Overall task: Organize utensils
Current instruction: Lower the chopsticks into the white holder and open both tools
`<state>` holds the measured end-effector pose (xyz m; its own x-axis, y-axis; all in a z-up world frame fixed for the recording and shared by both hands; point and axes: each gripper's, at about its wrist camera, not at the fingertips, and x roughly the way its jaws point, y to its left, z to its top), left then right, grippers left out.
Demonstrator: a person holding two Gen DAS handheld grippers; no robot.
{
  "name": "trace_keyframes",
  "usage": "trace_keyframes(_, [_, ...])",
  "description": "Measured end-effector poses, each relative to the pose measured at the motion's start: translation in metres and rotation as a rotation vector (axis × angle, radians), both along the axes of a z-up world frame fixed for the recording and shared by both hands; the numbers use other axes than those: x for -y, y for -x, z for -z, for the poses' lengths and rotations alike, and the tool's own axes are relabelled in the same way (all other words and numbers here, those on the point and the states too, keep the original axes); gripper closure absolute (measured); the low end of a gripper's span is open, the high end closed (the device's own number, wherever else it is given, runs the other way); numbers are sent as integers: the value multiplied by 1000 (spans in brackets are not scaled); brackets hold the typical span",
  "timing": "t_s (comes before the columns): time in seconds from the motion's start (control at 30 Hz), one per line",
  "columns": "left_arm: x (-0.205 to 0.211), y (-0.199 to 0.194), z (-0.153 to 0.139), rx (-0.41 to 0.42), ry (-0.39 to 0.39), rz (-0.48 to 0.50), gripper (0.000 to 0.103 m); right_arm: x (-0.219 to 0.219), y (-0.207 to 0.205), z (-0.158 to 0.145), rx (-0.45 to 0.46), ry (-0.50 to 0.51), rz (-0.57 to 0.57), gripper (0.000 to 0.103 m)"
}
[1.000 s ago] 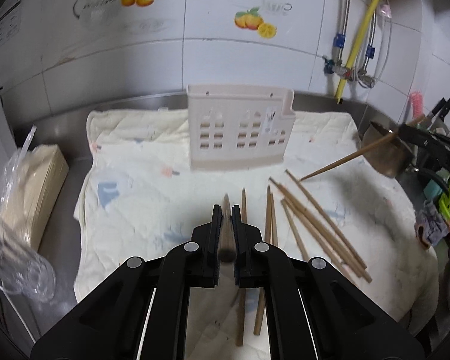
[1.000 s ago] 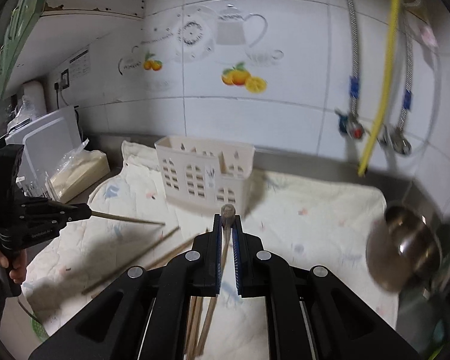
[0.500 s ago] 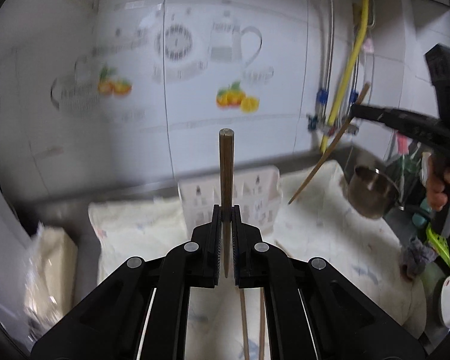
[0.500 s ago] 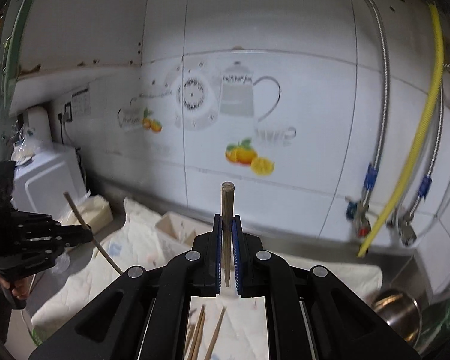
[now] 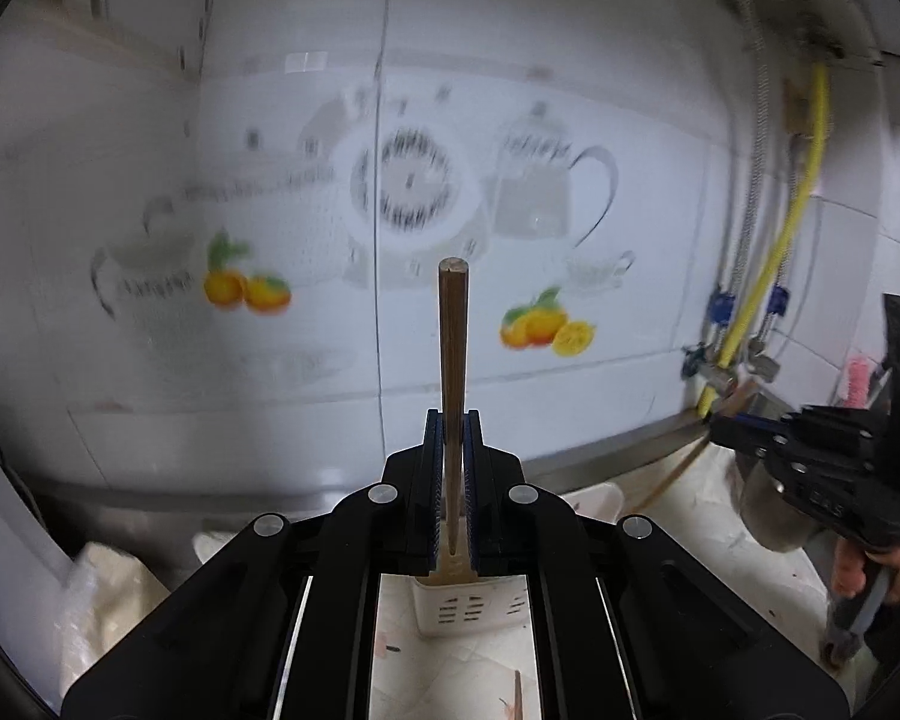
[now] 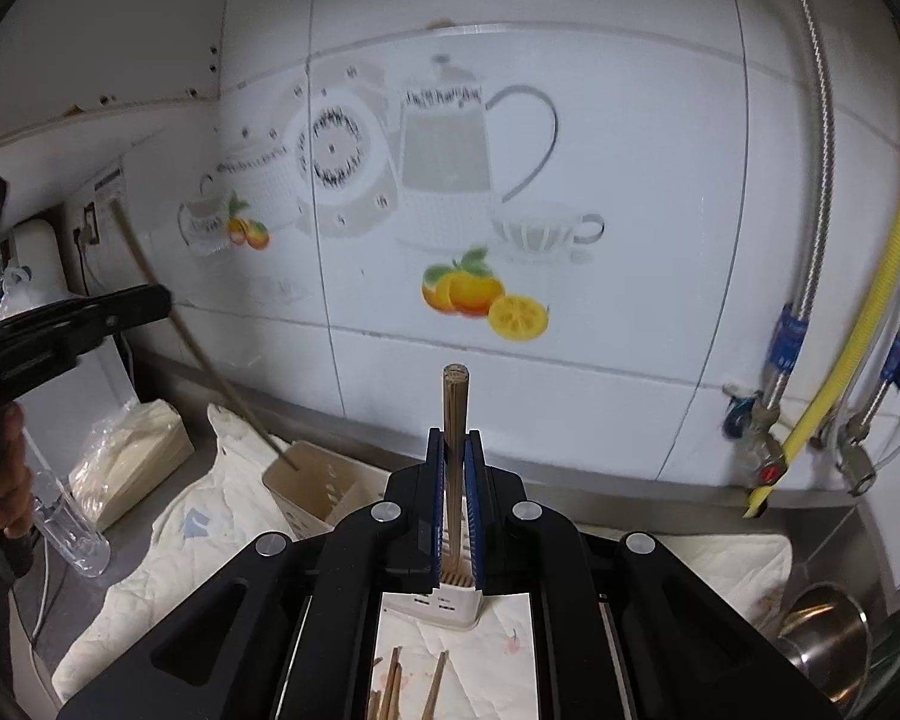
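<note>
In the left wrist view my left gripper (image 5: 452, 420) is shut on a brown wooden chopstick (image 5: 453, 336) that stands upright between its pads. The beige slotted utensil holder (image 5: 457, 609) shows below the fingers. My right gripper (image 6: 455, 438) is shut on another upright chopstick (image 6: 455, 408) above the same holder (image 6: 309, 489). The right wrist view also shows the left gripper (image 6: 156, 300) at the left. Its chopstick (image 6: 210, 372) slants down with the lower tip at the holder's open top. The right gripper (image 5: 717, 426) appears at the right edge of the left wrist view.
Loose chopsticks (image 6: 393, 687) lie on the pale cloth (image 6: 162, 564) in front of the holder. A steel bowl (image 6: 822, 630) stands at the right. A plastic bag (image 6: 126, 456) lies at the left. The tiled wall, taps and yellow hose (image 6: 858, 324) stand close behind.
Both grippers have risen and moved toward the wall and the holder. Each chopstick has swung from pointing forward over the cloth to standing upright. The holder now sits low between the fingers.
</note>
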<state>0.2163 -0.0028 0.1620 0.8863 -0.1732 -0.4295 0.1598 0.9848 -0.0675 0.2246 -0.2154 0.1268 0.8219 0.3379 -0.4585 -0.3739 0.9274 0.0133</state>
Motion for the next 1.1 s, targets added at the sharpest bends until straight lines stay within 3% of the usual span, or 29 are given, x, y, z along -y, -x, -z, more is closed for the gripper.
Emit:
trace_keyframes(0.27, [-13,-32,51,-133,47,-16,98,-1,-14,26,-54,16,10,96])
trace_keyframes(0.57, [-12,-29,59,-148,40,-8,96,3,-8,24,-41,12,25,96])
trace_keyframes(0.77, [-12,-9,46,-115,46,-10,93,12,14,13,-3,0,30,87])
trace_keyframes(0.9, [-9,18,40,-83,33,-14,81,17,39,13,20,-6,18,82])
trace_keyframes(1.1, [-5,62,57,-85,9,-5,80,21,89,47,-3,-7,-8,82])
